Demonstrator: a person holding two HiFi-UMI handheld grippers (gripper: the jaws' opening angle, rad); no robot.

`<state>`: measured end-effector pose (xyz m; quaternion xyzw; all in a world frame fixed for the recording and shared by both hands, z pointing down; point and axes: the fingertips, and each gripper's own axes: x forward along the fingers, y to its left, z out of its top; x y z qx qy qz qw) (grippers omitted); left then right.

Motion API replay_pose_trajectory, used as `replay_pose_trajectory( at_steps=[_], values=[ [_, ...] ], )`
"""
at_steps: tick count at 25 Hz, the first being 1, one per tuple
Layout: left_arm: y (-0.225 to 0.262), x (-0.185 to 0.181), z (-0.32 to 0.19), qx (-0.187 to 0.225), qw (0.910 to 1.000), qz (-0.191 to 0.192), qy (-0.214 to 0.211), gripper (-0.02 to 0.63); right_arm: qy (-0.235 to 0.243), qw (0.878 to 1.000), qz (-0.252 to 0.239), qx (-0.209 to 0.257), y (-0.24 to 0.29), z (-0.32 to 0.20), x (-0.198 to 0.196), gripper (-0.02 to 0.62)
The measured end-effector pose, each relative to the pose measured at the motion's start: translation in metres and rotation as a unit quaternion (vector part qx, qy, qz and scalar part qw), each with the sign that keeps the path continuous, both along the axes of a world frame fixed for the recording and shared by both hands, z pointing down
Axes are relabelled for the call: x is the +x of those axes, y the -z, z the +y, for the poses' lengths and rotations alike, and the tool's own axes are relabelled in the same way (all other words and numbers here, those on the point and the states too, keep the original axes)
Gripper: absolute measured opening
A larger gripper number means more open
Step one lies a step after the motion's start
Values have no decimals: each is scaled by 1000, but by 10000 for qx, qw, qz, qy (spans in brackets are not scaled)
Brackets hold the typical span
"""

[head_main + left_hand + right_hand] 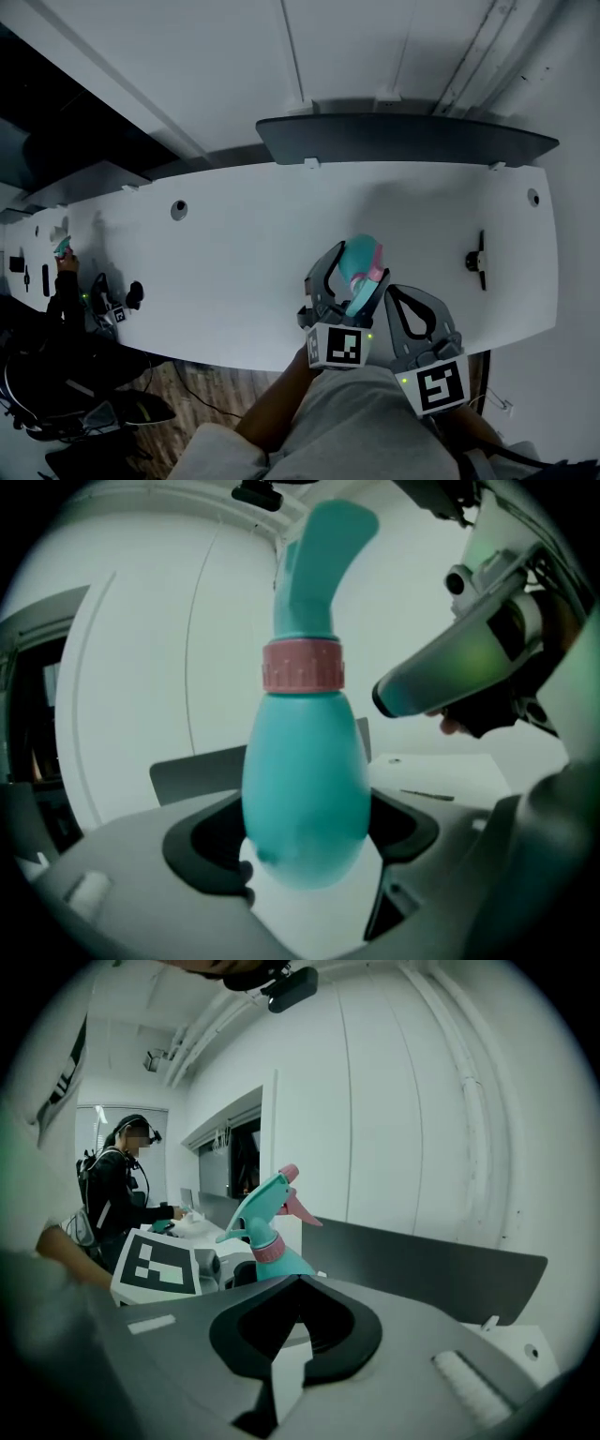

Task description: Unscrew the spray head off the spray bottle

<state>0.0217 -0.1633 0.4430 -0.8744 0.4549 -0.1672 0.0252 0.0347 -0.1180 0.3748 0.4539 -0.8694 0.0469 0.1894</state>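
The teal spray bottle (pixel 364 262) stands upright between the wide jaws of my left gripper (pixel 354 281), which is shut on its round body (pixel 305 789) and holds it above the white table (pixel 234 253). A pink collar (pixel 302 665) joins the body to the teal spray head (pixel 319 564), whose pink trigger shows in the right gripper view (pixel 298 1202). My right gripper (pixel 394 292) hangs just right of the bottle, shut with nothing in it. In its own view its jaws (pixel 284 1340) meet below the bottle (pixel 272 1241).
A dark panel (pixel 403 141) runs along the table's back edge. A small black fitting (pixel 478 258) lies at the table's right. Another person (pixel 122 1194) works at the table's far left end (pixel 64 281) with a teal object.
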Motion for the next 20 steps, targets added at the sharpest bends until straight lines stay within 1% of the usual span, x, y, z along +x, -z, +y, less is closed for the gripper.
replay_pose_trajectory(
  at_steps=[2, 4, 6, 9, 10, 11, 12, 13, 14, 15, 17, 18, 19, 20],
  values=[
    [17, -5, 0, 187, 9997, -120, 90, 380, 129, 9998, -68, 151, 15, 2, -7, 0],
    [25, -13, 0, 350, 9983, -393, 249, 379, 243, 9994, -235, 112, 19, 7, -13, 0],
    [26, -24, -1, 519, 9941, -830, 466, 380, 353, 9971, -640, -209, 16, 15, -19, 2],
    [28, -46, -5, 802, 9810, -1570, 815, 379, 600, 9872, -1281, -734, 19, 32, -26, 8],
    [30, -52, -7, 898, 9756, -1775, 927, 379, 696, 9829, -1465, -873, 21, 38, -28, 138],
    [33, -58, -9, 997, 9698, -1975, 1029, 379, 755, 9789, -1627, -984, 23, 42, -30, 192],
    [36, -63, -10, 1110, 9630, -2188, 1116, 379, 775, 9754, -1770, -1056, 25, 44, -31, 206],
    [38, -66, -11, 1238, 9550, -2421, 1185, 379, 773, 9721, -1916, -1108, 28, 44, -31, 234],
    [40, -68, -12, 1382, 9458, -2669, 1234, 379, 758, 9678, -2100, -1160, 31, 44, -32, 246],
    [43, -68, -12, 1545, 9351, -2929, 1261, 379, 726, 9616, -2344, -1232, 35, 43, -32, 247],
    [49, -66, -10, 1901, 9099, -3461, 1272, 379, 625, 9451, -2863, -1446, 42, 39, -35, 247],
    [52, -64, -9, 2051, 8983, -3671, 1273, 379, 557, 9388, -3024, -1552, 43, 37, -37, 246],
    [55, -63, -8, 2159, 8896, -3815, 1284, 379, 471, 9355, -3101, -1625, 42, 34, -37, 244],
    [57, -62, -7, 2222, 8837, -3905, 1308, 379, 362, 9344, -3132, -1656, 40, 32, -36, 229]
  ],
)
